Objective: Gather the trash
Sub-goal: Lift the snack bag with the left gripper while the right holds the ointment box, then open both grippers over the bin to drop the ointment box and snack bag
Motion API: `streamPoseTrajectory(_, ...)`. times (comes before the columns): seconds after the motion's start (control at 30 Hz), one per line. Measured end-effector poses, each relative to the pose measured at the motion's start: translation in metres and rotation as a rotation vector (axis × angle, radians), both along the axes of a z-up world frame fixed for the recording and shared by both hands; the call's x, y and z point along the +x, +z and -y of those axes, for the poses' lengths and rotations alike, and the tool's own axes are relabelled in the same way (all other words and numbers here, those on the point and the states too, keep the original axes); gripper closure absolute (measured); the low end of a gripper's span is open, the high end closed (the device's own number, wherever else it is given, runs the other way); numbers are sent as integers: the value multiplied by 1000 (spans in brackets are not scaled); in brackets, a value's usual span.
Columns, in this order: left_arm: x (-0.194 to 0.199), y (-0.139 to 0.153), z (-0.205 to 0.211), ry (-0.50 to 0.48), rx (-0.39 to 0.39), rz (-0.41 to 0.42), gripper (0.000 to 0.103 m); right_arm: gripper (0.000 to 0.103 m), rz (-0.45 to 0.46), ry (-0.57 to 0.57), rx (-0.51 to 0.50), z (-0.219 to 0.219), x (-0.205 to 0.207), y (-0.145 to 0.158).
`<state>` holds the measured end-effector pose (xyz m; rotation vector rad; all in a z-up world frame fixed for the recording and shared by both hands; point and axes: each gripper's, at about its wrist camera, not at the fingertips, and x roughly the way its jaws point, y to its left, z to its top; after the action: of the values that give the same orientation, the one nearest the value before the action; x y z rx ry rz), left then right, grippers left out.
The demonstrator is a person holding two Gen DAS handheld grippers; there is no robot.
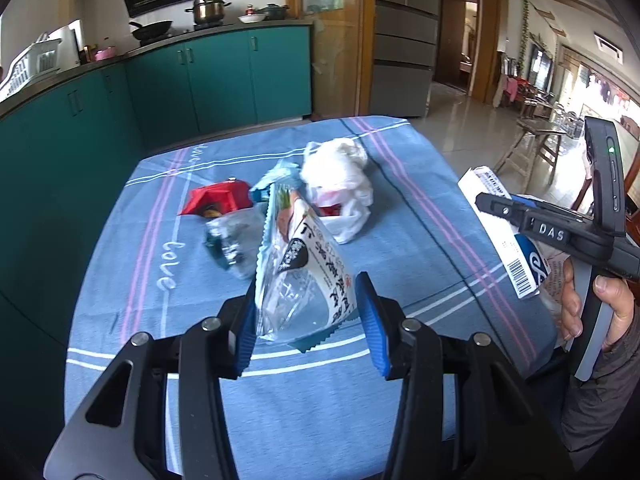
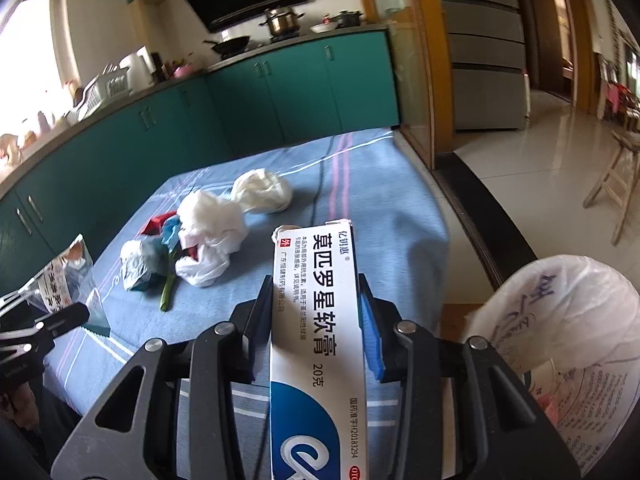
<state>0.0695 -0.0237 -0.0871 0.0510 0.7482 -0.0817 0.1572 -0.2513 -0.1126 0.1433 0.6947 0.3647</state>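
Observation:
My left gripper (image 1: 308, 320) is shut on a puffy clear-and-white snack wrapper (image 1: 304, 264) with black print, held up above the blue tablecloth (image 1: 400, 220). The same wrapper (image 2: 68, 276) and the left gripper (image 2: 60, 320) show at the left edge of the right wrist view. My right gripper (image 2: 316, 312) is shut on a long white ointment box (image 2: 316, 320), off the table's right side. In the left wrist view that box (image 1: 504, 236) sits in the right gripper (image 1: 504, 210), with a person's hand below it.
Loose trash lies mid-table: a red wrapper (image 1: 218, 200), a crumpled white plastic bag (image 1: 340, 180), a clear-and-teal wrapper (image 1: 230, 244), a cream wad (image 2: 262, 190) and a green stem (image 2: 168, 292). A white printed bag (image 2: 560, 340) stands off the table's right edge. Teal cabinets (image 1: 220, 76) run behind.

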Motion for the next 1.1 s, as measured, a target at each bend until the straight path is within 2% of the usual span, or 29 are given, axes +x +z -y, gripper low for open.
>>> streamPoseTrajectory(0.1,10,1,13,-46,-34,-12,56,63,4,-87,48,29,-6,-1)
streamPoseTrajectory(0.23,26,1,47,-136,-60,-22,57,63,-15,-306,77,78,-20,-10)
streamPoseTrajectory(0.27,30,1,57,-161,-65,-28,56,63,-29,-394,82,96,-26,-14)
streamPoseTrajectory(0.4,48,-4,112,-287,-90,-53,57,63,-108,-631,151,153,-41,-33)
streamPoseTrajectory(0.53,69,-14,169,-407,-139,-116,57,63,-199,-767,223,188,-47,-52)
streamPoseTrajectory(0.6,75,-20,197,-460,-147,-134,57,63,-204,-825,264,200,-53,-55)
streamPoseTrajectory(0.7,76,-30,237,-569,-191,-170,54,46,-134,-916,354,217,-71,-51)
streamPoseTrajectory(0.73,75,-33,245,-596,-199,-174,46,38,-86,-954,378,221,-80,-47)
streamPoseTrajectory(0.77,73,-37,255,-628,-199,-178,33,33,-59,-980,384,223,-84,-44)
streamPoseTrajectory(0.87,67,-41,264,-658,-192,-160,19,30,3,-1021,390,227,-92,-37)
streamPoseTrajectory(0.97,66,-40,253,-635,-173,-142,14,28,-28,-984,380,224,-84,-41)
streamPoseTrajectory(1.1,71,-29,201,-490,-131,-89,12,27,-43,-929,356,214,-73,-37)
